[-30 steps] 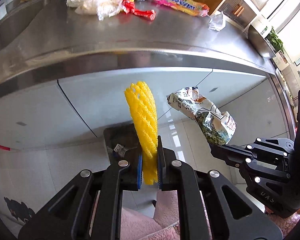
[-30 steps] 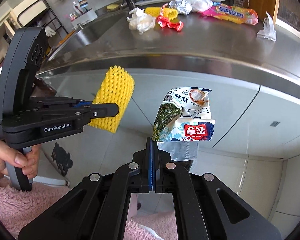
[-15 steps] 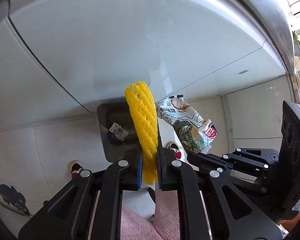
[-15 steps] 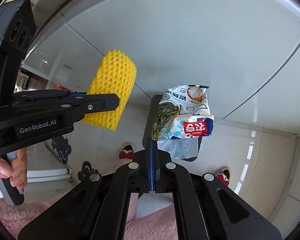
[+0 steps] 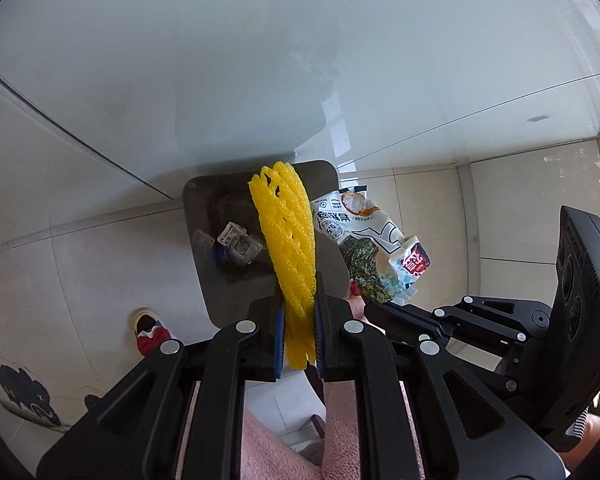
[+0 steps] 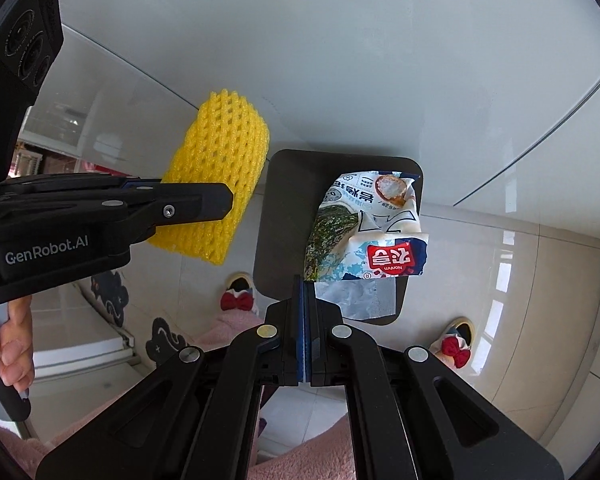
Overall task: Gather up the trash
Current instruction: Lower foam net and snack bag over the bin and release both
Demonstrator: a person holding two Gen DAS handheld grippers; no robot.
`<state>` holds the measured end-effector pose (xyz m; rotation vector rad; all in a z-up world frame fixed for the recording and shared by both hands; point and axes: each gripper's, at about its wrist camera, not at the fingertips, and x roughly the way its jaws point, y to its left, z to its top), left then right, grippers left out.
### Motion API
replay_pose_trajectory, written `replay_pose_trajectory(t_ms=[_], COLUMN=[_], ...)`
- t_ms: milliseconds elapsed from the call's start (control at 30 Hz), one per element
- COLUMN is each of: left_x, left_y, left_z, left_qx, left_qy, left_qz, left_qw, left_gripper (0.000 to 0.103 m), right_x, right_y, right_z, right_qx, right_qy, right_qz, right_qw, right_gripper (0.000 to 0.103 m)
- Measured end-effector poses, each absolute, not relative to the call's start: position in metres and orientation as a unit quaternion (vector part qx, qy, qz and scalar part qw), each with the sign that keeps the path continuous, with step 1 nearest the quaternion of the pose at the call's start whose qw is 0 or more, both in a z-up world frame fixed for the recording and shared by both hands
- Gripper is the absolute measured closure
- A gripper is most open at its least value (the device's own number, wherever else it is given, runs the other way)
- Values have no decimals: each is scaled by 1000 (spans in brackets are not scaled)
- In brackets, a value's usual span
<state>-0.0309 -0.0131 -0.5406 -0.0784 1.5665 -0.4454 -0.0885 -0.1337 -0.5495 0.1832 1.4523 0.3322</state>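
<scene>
My left gripper (image 5: 298,312) is shut on a yellow foam fruit net (image 5: 290,236), held upright over a dark open trash bin (image 5: 204,248) on the floor. The net also shows in the right wrist view (image 6: 220,176), left of the bin (image 6: 284,216). My right gripper (image 6: 305,292) is shut on an edge of a crumpled white and green snack wrapper (image 6: 364,232), held above the bin. The wrapper also shows in the left wrist view (image 5: 368,248), right of the net. Small scraps of trash (image 5: 236,242) lie inside the bin.
White cabinet fronts (image 5: 260,60) rise behind the bin. The floor is pale glossy tile (image 6: 520,280). The person's slippers with red bows (image 6: 456,344) stand near the bin. Pink fleece clothing (image 5: 284,452) fills the lower edge.
Both grippers dropped from counter height and tilted down. The countertop has left the view and the bin now lies under the net and the wrapper.
</scene>
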Motion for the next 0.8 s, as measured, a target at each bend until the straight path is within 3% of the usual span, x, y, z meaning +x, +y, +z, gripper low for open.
replay_pose_trajectory(t_ms=[333, 400, 467, 600, 667, 700, 733, 767, 800], left_x=[-29, -29, -29, -28, -28, -29, -29, -31, -32], left_y=[-17, -16, -14, -12, -11, -10, -10, -8, -6], left_z=[-542, -540, -537, -527, -521, -517, -511, -504, -498], left_qx=[-41, -41, -47, -50, -49, -48, -47, -46, -45], left_qy=[698, 697, 692, 686, 683, 680, 676, 672, 670], left_qz=[-206, -205, -201, -195, -190, -186, -182, -178, -173], left_qw=[684, 686, 691, 699, 704, 708, 713, 717, 721], left_gripper=[85, 74, 54, 41, 26, 22, 14, 9, 8], right_x=[-84, -83, -84, -90, -91, -91, -92, -93, -94], right_y=[-130, -130, -132, -141, -146, -150, -152, -156, -159], right_z=[-545, -543, -542, -538, -536, -535, -530, -524, -516], right_qx=[83, 80, 75, 62, 58, 56, 56, 57, 54], right_qy=[651, 651, 655, 660, 663, 664, 661, 653, 645], right_qz=[157, 151, 141, 122, 112, 108, 104, 100, 96], right_qw=[738, 739, 738, 738, 738, 738, 741, 749, 756], right_gripper=[98, 98, 97, 97, 96, 82, 48, 27, 27])
